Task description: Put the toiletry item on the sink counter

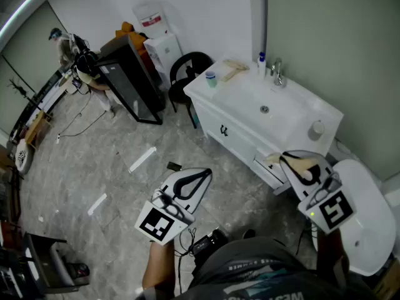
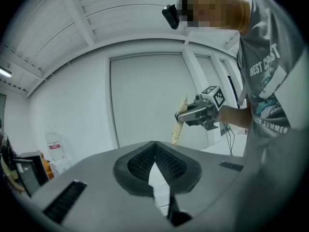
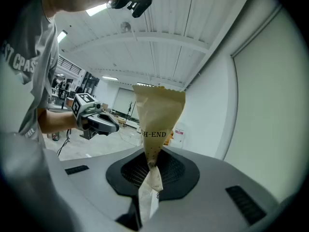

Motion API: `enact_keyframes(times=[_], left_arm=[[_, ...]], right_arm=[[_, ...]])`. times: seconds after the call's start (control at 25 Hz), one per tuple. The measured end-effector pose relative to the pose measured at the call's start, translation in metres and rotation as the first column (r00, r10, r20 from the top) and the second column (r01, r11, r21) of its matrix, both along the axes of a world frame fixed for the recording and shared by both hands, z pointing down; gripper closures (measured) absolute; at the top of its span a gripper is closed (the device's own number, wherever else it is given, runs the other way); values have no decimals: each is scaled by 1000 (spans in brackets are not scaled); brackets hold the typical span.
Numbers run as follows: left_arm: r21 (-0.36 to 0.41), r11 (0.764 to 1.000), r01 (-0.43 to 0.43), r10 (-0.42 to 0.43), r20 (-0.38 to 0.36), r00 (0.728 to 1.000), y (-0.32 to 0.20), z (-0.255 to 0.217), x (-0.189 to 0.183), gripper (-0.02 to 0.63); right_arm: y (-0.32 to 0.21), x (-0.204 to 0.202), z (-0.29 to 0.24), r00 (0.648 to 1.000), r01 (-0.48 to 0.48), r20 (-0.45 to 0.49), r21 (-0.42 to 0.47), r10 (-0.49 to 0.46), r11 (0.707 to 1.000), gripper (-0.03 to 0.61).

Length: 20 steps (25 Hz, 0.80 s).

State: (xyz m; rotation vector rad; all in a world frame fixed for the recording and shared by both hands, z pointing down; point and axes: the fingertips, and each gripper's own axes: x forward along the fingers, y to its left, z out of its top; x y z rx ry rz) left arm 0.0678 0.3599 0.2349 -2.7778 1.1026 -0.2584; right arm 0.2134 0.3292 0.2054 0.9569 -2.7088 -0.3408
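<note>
Item under task: a tan paper sachet [image 3: 158, 122], flat, wide at its serrated top edge and tapering downward, with small dark dots printed over its lower part. It is held upright in the right gripper [image 3: 153, 164], whose fingers are clamped on its narrow lower end. In the head view the sachet [image 1: 300, 163] is in the air, in front of the white sink counter [image 1: 240, 95] and clear of it. The left gripper [image 2: 154, 154] has its fingers together with nothing between them, and it stands well apart from the right one. Concealed: the sachet's bottom end runs down between the right jaws and out of sight. In the left gripper view only a narrow edge of the sachet [image 2: 181, 122] shows beyond the other gripper's body. Legible writing: "H-END" on the sachet, its beginning lost round the fold, and "WEST COAST" and "SUMMER" on the person's grey shirt [image 2: 270, 81]. The small items on the counter beside the faucet [image 1: 277, 72] are too small to read.
</note>
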Motion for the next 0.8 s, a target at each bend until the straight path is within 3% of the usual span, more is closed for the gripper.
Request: enact_keyframes(times=[0.52,0.8], left_arm=[[-3,1000,8,-8,3,1000,-8,5,22,611],[-6,1000,30,-30,9,1000,-11,7,27,611]], right_arm=[[-8,19,4,1000,15,1,-4,-15,1000,525],[-15,23,8,997,46,60,-45,-43,998,525]])
